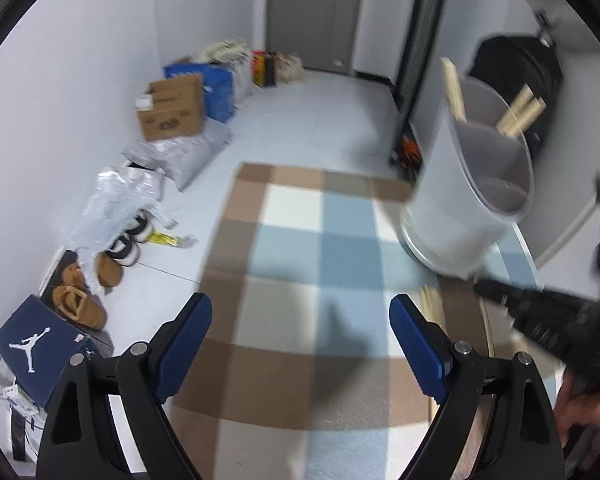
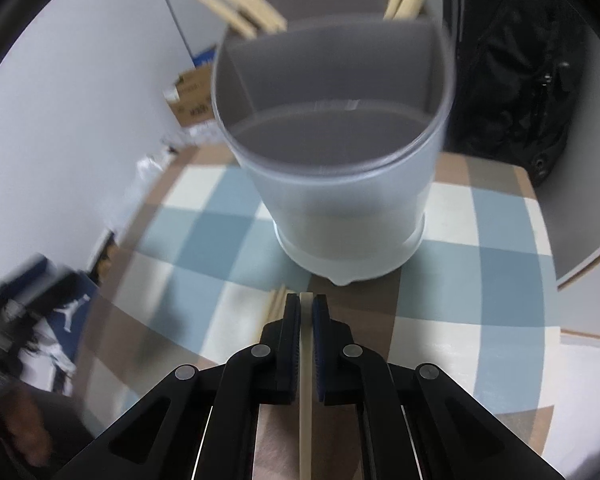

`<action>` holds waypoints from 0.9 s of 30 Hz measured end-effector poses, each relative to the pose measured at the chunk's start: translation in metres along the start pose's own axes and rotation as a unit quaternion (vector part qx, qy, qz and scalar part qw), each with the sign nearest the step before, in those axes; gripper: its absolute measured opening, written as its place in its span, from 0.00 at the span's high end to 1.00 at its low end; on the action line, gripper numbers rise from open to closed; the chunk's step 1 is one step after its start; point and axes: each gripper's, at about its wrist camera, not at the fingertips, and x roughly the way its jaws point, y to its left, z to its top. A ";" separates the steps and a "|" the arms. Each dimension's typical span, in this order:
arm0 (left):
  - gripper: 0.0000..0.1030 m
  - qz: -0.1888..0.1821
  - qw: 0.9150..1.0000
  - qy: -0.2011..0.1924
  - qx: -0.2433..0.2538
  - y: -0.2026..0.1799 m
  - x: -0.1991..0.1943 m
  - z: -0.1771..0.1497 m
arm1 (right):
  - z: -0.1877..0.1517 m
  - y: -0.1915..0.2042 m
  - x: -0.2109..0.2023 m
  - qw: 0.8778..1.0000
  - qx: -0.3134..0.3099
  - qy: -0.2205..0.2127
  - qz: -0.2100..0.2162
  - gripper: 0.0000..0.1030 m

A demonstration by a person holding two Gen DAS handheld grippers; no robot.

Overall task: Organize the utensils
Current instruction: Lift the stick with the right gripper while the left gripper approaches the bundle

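Where legible: Jumpman logo on navy shoebox (image 1: pixel 44 350); brown carton (image 1: pixel 171 107) print blurred.

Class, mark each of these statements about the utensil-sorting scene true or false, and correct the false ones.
1. The right gripper is shut on a pale chopstick. True.
2. The left gripper holds a chopstick. False: its jaws stand open with nothing between them.
3. The grey utensil holder stands on the checked tablecloth. True.
4. The holder's nearest compartment is full of utensils. False: nothing shows in it; the wooden sticks are in the compartments behind.
5. More chopsticks lie on the cloth beside the right gripper. True.
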 end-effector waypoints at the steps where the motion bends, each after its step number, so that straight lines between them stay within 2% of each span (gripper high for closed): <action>1: 0.15 -0.005 1.000 0.007 0.007 -0.004 0.002 -0.002 | -0.001 -0.004 -0.007 1.000 0.013 -0.009 0.015 0.95; 4: 0.15 -0.015 0.999 0.036 0.026 -0.018 0.010 -0.009 | -0.002 -0.015 -0.026 0.998 0.043 -0.032 0.043 0.95; 8: 0.15 -0.028 0.996 0.066 0.044 -0.038 0.019 -0.016 | -0.002 -0.027 -0.049 0.994 0.065 -0.064 0.057 0.95; 13: 0.15 -0.030 0.992 0.104 0.061 -0.058 0.029 -0.022 | -0.005 -0.045 -0.068 0.990 0.088 -0.085 0.073 0.95; 16: 0.15 -0.016 0.989 0.126 0.078 -0.067 0.036 -0.030 | -0.008 -0.056 -0.078 0.988 0.096 -0.092 0.077 0.95; 21: 0.15 -0.006 0.986 0.141 0.091 -0.073 0.038 -0.035 | -0.008 -0.069 -0.090 0.986 0.104 -0.106 0.080 0.95; 27: 0.15 -0.002 0.987 0.144 0.071 -0.071 0.035 -0.036 | -0.013 -0.074 -0.101 0.984 0.104 -0.117 0.086 0.95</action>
